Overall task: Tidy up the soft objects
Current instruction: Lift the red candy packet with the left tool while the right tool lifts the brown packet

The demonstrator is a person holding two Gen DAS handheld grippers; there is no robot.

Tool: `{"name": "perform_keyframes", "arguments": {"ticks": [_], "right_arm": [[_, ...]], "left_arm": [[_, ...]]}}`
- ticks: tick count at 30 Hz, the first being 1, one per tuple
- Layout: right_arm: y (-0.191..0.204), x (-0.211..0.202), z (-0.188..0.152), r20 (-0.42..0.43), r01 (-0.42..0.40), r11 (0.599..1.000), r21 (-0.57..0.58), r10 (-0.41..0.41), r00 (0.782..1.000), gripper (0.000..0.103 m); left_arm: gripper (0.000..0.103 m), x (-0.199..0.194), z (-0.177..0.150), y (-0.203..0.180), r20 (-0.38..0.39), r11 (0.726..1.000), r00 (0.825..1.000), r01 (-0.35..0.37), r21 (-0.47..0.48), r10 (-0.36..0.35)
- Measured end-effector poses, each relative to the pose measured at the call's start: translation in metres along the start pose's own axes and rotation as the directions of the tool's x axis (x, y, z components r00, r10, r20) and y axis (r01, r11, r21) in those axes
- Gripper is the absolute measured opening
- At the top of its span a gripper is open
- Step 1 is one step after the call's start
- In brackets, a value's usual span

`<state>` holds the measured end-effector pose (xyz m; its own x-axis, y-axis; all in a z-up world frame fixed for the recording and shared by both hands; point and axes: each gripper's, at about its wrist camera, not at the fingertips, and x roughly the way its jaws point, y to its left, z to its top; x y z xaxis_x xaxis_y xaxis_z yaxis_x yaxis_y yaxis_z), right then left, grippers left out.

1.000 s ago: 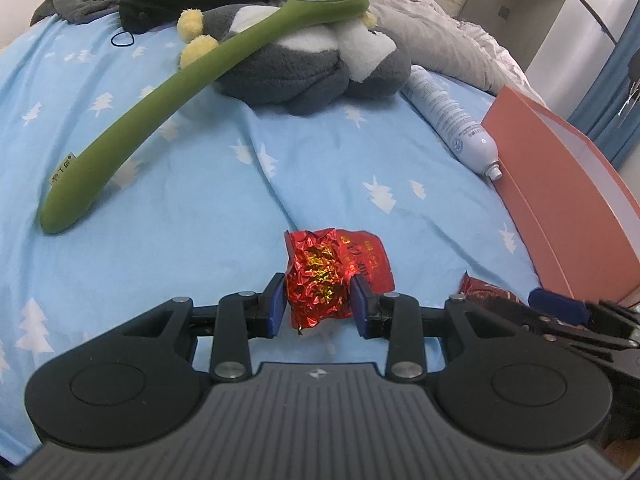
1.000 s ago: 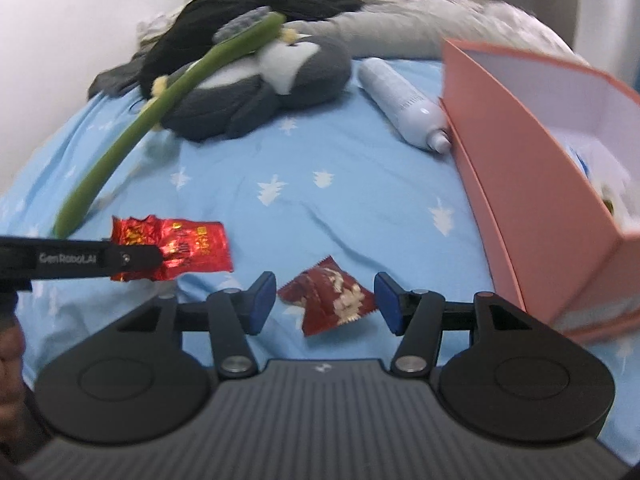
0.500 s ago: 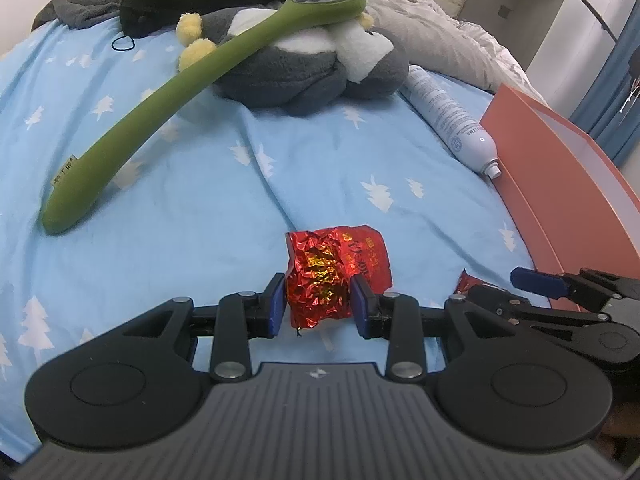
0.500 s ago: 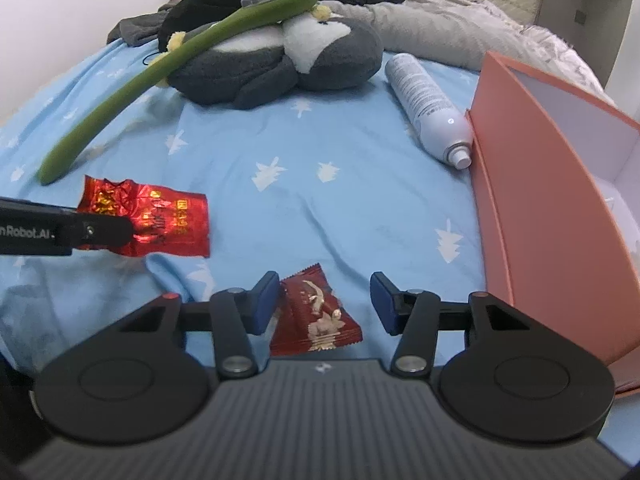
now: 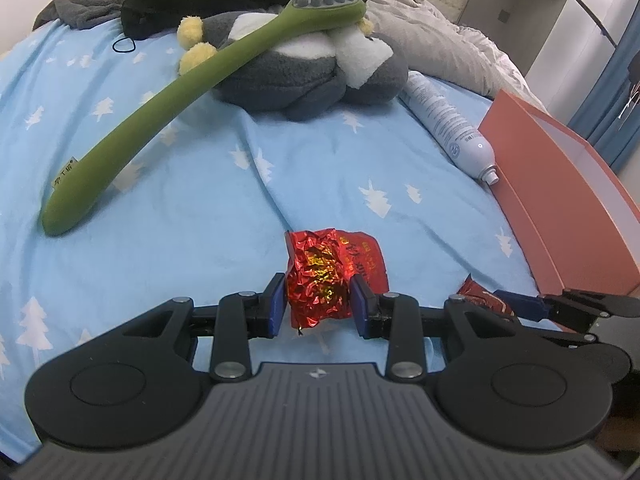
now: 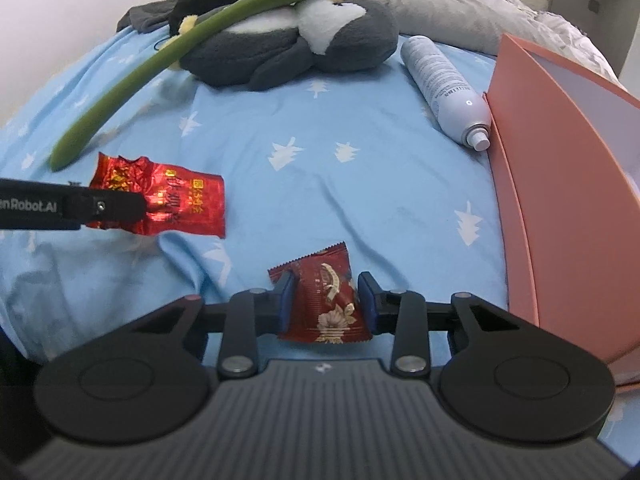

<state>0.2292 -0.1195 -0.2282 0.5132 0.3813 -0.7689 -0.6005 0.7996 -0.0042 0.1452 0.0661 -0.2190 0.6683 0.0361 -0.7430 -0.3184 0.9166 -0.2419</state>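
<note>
Closing in, the right gripper [image 6: 325, 302] has its jaws narrowed onto the dark red packet [image 6: 324, 304] lying on the bedsheet [image 6: 360, 184]; the orange box [image 6: 560, 184] stands to its right. The left gripper [image 5: 319, 306] pinches the crinkled foil packet [image 5: 332, 276], farther from the box.

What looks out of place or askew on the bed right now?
The green long-handled massage brush lies propped at a slant, its head resting on the grey plush penguin. A white spray bottle, hardly soft, lies on its side against the pink box.
</note>
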Motion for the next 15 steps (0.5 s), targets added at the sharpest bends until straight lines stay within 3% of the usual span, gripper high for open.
{"name": "perform_keyframes", "arguments": {"ticks": [12, 15], "right_arm": [[-0.005, -0.02, 0.0, 0.05, 0.013, 0.994, 0.112, -0.018, 0.999, 0.036], [-0.009, -0.026, 0.003, 0.062, 0.008, 0.991, 0.136, -0.016, 0.998, 0.036]], "left_arm": [[0.038, -0.013, 0.007, -0.004, 0.036, 1.0, 0.999, 0.014, -0.004, -0.014], [0.027, -0.016, 0.009, -0.005, 0.037, 1.0, 0.999, 0.01, -0.004, -0.01]]}}
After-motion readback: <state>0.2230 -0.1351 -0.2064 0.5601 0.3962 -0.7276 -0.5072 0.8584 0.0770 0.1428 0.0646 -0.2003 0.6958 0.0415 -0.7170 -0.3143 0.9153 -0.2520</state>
